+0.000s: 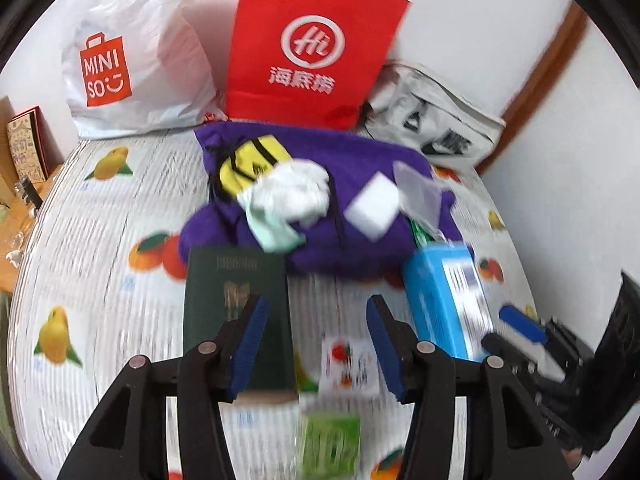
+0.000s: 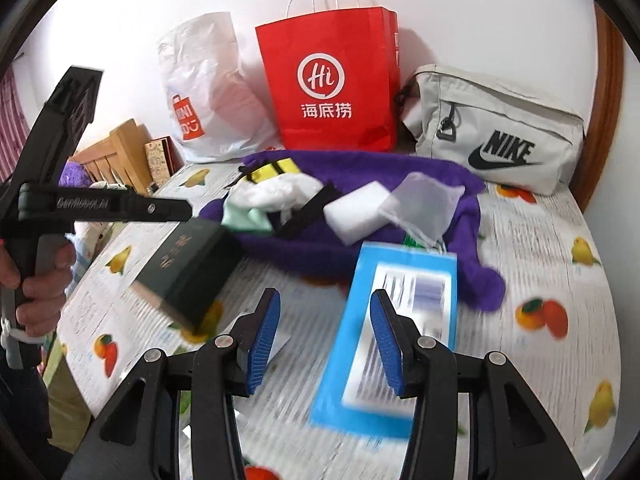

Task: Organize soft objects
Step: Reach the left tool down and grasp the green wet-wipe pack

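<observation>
Both my wrist cameras look forward, low and close over the bed; both share the purple cloth (image 1: 320,216) (image 2: 360,200) at frame centre and red bag (image 1: 308,44) (image 2: 332,80) above.

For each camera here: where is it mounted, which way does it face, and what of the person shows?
Left wrist: on the left gripper, facing the purple cloth and green book; own open fingers show.
Right wrist: on the right gripper, above the blue packet; left hand shows.
Shared: red bag, cloth, book, packet.

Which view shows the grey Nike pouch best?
The right wrist view: the grey Nike pouch appears whole and sharp, with logo and zipper readable. In the left wrist view, the pouch is blurred, smaller and partly hidden behind the red paper bag.
</observation>
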Demonstrator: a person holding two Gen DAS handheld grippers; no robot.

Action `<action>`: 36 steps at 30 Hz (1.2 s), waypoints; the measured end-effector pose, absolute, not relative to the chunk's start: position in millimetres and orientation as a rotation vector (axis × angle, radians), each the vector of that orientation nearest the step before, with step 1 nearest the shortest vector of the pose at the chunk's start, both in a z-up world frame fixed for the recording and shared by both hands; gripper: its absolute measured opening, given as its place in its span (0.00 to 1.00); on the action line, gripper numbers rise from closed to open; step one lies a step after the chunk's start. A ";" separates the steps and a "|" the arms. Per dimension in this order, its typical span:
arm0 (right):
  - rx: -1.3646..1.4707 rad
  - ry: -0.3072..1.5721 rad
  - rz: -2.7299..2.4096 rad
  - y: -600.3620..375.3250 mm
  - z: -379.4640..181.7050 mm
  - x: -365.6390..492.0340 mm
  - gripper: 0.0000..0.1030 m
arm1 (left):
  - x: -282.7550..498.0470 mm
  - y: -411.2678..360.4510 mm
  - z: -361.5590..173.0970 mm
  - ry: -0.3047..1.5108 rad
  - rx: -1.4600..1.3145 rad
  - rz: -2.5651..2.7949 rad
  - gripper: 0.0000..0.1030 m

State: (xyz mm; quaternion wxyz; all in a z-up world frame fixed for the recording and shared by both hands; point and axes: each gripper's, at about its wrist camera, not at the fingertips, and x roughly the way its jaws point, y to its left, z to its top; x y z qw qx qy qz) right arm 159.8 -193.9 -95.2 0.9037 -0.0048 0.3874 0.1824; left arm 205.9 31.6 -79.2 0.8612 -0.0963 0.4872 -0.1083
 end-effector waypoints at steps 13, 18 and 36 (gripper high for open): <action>0.030 0.773 0.326 -204.9 -98.9 98.3 0.52 | 128.5 20.6 -108.3 1.044 -0.129 -0.252 0.57; 0.038 0.790 0.319 -210.2 -110.1 89.7 0.53 | 116.7 14.8 -133.3 1.084 -0.133 -0.256 0.57; 0.054 0.866 0.354 -209.1 -143.9 88.8 0.53 | 119.2 -18.3 -180.5 1.081 0.040 -0.214 0.51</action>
